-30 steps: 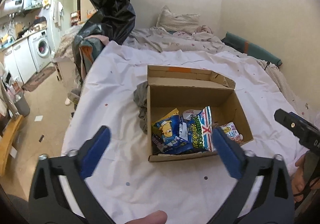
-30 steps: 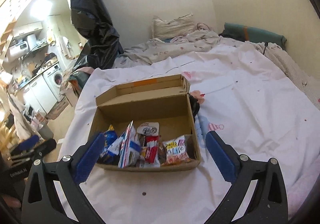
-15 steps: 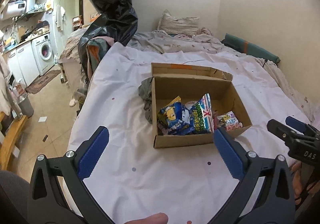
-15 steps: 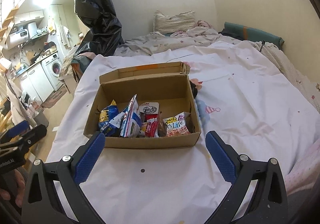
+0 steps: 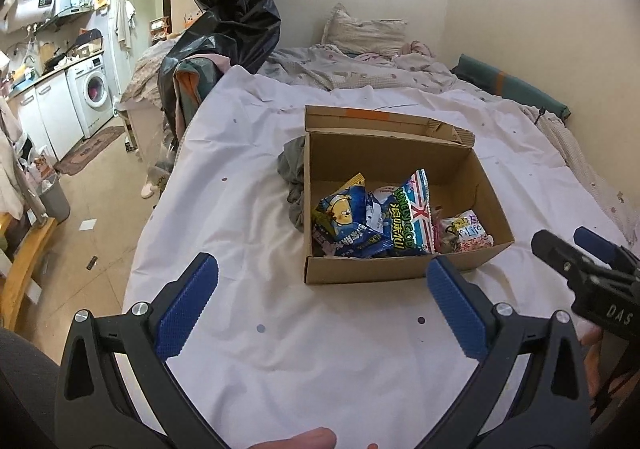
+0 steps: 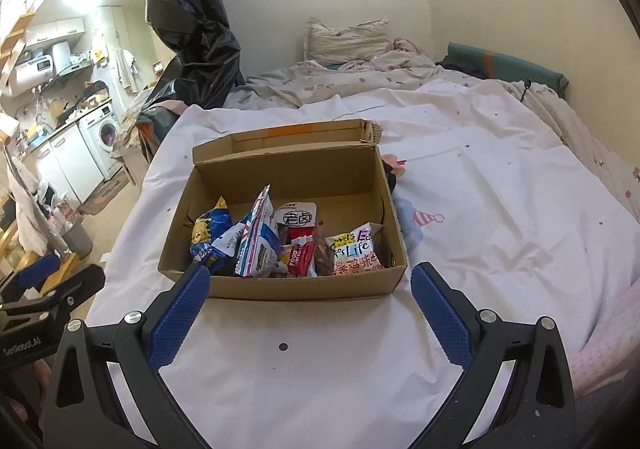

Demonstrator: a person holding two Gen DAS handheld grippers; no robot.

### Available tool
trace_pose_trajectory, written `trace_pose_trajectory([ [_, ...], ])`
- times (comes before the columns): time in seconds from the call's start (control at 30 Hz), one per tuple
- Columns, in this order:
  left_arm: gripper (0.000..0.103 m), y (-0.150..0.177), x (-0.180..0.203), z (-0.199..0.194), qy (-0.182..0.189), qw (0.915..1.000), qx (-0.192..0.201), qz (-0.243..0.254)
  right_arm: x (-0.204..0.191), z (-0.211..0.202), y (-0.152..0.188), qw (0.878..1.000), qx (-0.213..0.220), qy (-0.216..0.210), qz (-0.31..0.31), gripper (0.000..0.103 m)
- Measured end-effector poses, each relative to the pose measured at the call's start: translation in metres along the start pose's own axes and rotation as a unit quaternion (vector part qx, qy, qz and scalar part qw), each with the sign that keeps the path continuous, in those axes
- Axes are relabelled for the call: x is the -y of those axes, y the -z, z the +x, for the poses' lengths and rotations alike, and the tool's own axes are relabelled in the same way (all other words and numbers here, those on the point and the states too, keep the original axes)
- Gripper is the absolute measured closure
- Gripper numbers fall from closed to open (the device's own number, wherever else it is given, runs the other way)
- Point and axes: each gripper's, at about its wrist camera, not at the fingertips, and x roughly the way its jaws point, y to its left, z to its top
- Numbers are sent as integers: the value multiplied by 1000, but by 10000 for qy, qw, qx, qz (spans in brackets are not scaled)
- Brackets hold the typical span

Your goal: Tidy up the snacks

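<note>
— Both have pulled back from a second ago, haven't they? The left gripper (image 5: 322, 307) and the right gripper (image 6: 310, 309) now sit short of the open brown cardboard box (image 6: 280, 285), blue pads spread wide, nothing between them.

— Yes, and the box shows smaller ahead of each. The snack packets sit as they were, bunched against the wall nearest the grippers: the blue packet with a yellow cartoon figure (image 5: 346, 223), the flag-print packet with green lettering (image 5: 412, 219), the white-and-pink packet (image 6: 356, 251). I'd say that round is done, or a fresh approach is coming.

— What's under them?

— Can't tell; the red wrappers (image 6: 302, 255) overlap. Left of the box a crumpled grey cloth (image 5: 294, 165) is half hidden, and beyond its right wall something dark and pink peeks from the white bedsheet (image 6: 320, 361).
</note>
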Motion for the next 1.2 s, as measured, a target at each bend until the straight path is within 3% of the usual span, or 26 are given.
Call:
trace_pose_trajectory([
  [1.2, 0, 1, -6, 0, -10, 9999, -34, -139, -6, 2, 2, 10000, -28, 79, -30, 0],
])
